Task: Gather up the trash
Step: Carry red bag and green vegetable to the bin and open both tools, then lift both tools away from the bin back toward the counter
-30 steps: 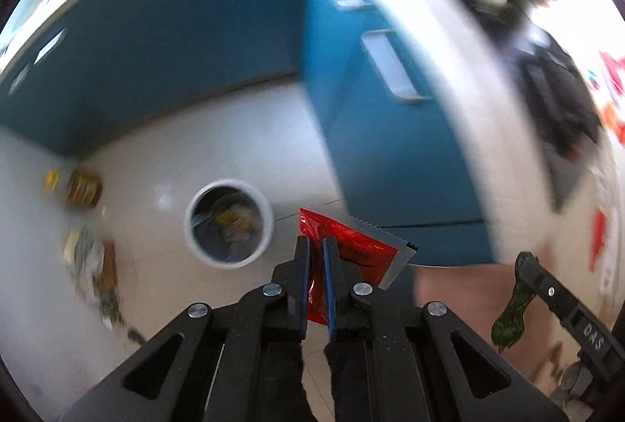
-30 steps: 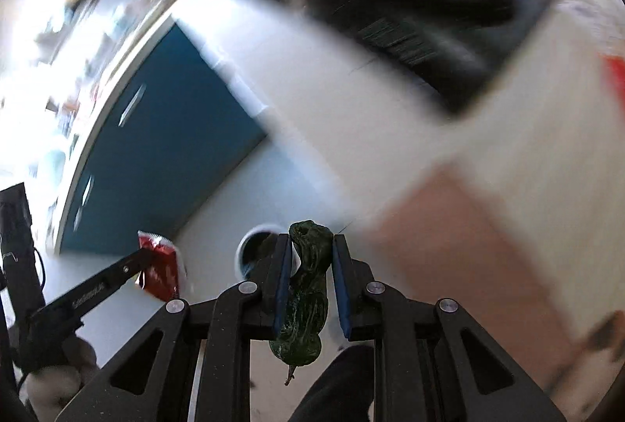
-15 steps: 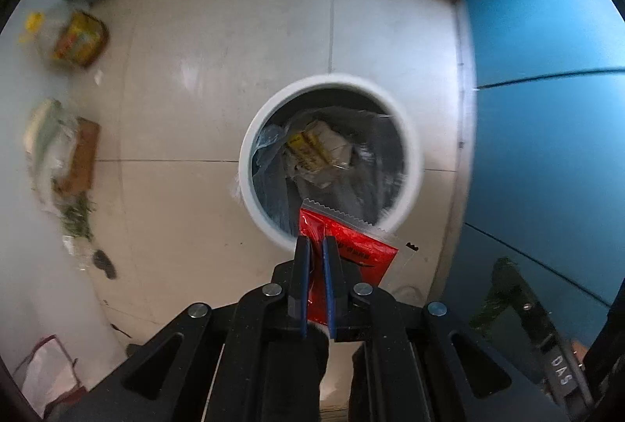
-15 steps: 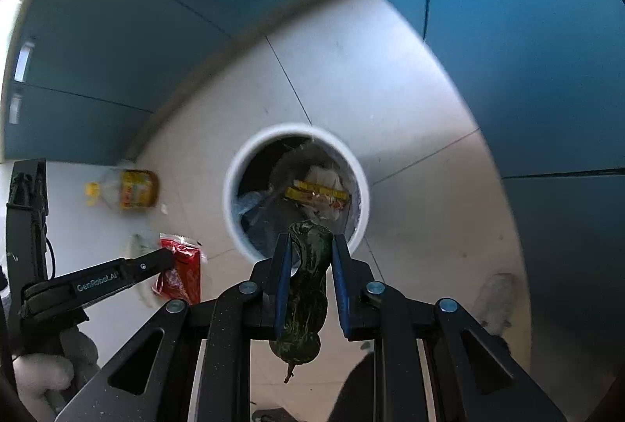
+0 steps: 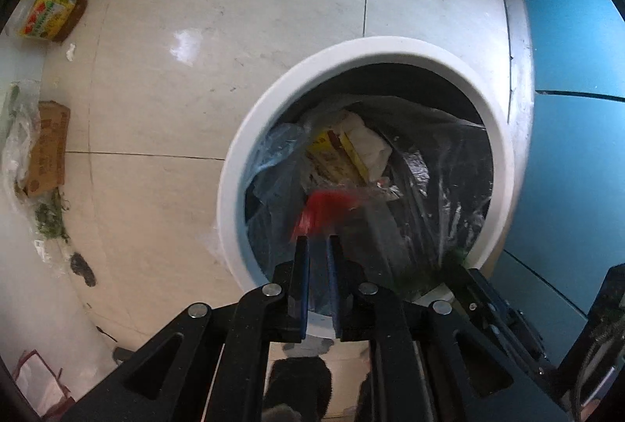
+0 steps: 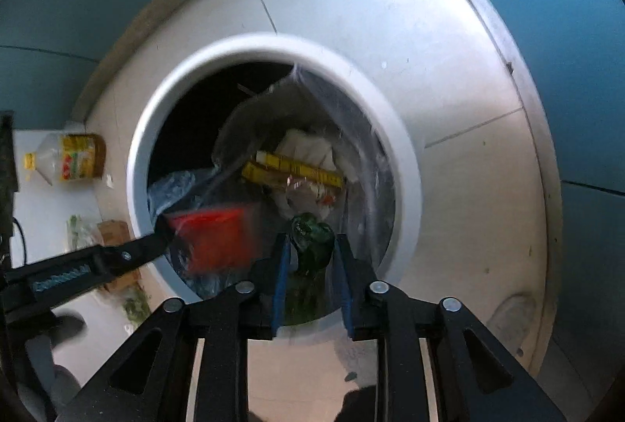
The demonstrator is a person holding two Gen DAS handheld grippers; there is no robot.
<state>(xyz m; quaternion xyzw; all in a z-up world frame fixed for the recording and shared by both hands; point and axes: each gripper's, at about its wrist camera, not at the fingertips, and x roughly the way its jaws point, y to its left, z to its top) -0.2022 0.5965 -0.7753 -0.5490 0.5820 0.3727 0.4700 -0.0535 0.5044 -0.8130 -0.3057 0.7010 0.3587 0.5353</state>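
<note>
Red packet (image 5: pixel 326 205): blurred, loose over the bin (image 5: pixel 234 164); no longer clamped
Left gripper (image 5: pixel 317 242): slightly parted, empty
Right gripper (image 6: pixel 310 246): wider than before; green wrapper (image 6: pixel 310 240) at 12 o'clock, grip unclear
</note>
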